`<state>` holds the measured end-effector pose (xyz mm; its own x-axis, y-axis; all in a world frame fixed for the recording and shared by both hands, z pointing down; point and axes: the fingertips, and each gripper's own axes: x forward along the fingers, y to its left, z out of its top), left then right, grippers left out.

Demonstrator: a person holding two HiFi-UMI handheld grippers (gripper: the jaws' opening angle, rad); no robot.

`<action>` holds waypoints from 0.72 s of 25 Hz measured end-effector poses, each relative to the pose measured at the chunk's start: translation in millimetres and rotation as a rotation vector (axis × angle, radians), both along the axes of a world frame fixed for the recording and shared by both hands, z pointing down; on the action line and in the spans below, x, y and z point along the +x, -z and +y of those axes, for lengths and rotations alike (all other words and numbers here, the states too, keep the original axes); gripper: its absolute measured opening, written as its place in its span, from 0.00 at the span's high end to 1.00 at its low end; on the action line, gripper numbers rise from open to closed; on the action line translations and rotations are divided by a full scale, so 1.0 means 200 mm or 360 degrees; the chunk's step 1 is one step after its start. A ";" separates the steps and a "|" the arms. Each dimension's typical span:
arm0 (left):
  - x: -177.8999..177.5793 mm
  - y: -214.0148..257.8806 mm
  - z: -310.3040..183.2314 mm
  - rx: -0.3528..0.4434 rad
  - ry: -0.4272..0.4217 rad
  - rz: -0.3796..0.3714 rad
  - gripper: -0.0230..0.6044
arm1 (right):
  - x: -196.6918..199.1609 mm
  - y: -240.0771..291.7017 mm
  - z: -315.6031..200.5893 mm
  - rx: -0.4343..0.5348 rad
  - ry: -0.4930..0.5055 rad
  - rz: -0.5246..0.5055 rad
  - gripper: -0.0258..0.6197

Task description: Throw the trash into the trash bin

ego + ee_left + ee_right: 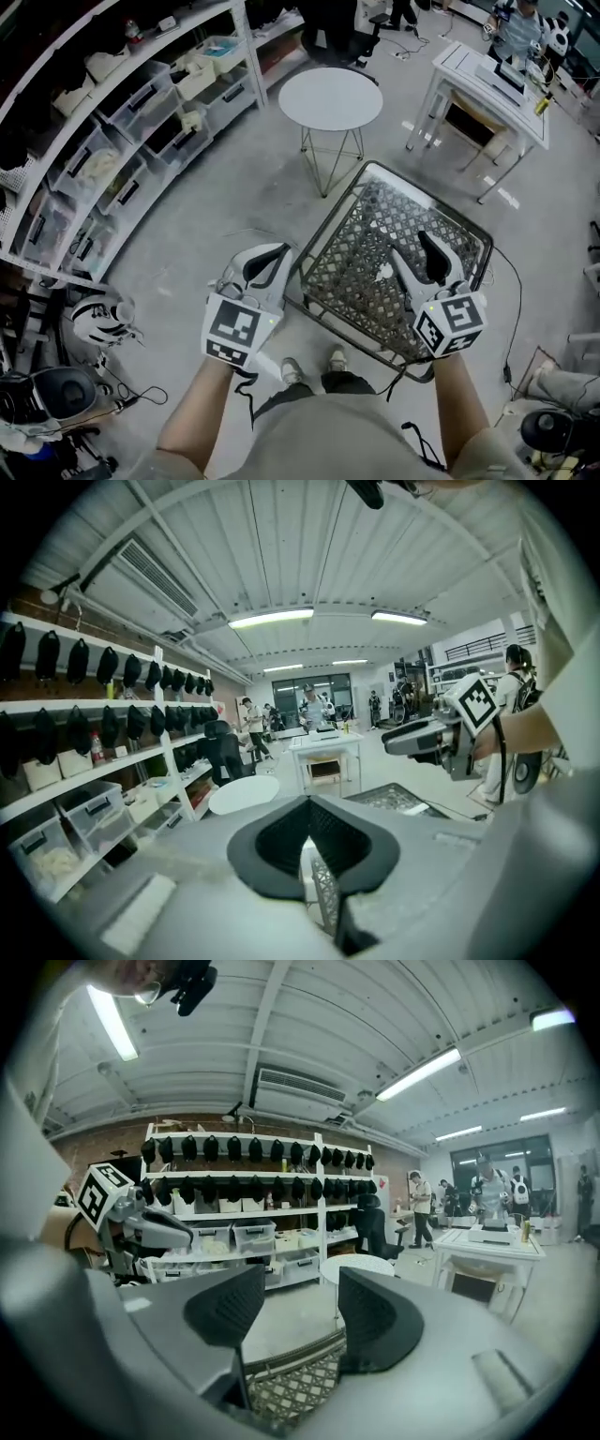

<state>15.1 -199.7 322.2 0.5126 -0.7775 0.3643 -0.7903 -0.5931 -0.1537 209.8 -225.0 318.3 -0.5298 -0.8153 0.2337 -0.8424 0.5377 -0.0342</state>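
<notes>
My right gripper [410, 247]: jaws wide, empty, over mesh trash bin [330, 225]. Left gripper [270, 255]: pinched closed, nothing seen held, left of bin. White scrap [382, 274] already inside bin. Judge it light, soft, crushable; pinch mid-body.

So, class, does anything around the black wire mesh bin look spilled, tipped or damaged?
Nothing stands out. The black wire mesh bin stands upright on the grey floor, with one small white scrap lying inside it.
</notes>
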 end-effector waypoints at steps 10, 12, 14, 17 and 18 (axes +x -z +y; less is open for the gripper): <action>0.21 -0.48 -0.15 -0.0343 -0.0016 0.0023 0.96 | 0.23 -0.74 -0.08 -0.0416 -0.0085 0.0078 0.53; 0.25 -0.58 -0.15 -0.0423 -0.0012 0.0025 0.96 | 0.25 -0.87 -0.08 -0.0489 -0.0079 0.0104 0.53; 0.28 -0.70 -0.16 -0.0498 0.0002 0.0011 0.96 | 0.27 -1.00 -0.09 -0.0555 -0.0071 0.0128 0.53; 0.29 -0.86 -0.16 -0.0592 0.0040 -0.0004 0.96 | 0.29 -1.18 -0.10 -0.0637 -0.0055 0.0165 0.53; 0.28 -0.91 -0.15 -0.0614 0.0058 0.0000 0.96 | 0.29 -1.24 -0.11 -0.0664 -0.0053 0.0180 0.53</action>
<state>71.9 -230.5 503.5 0.4870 -0.6013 0.6335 -0.8121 -0.5787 0.0750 268.2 -246.1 567.0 -0.4570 -0.6549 0.6019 -0.8700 0.4699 -0.1493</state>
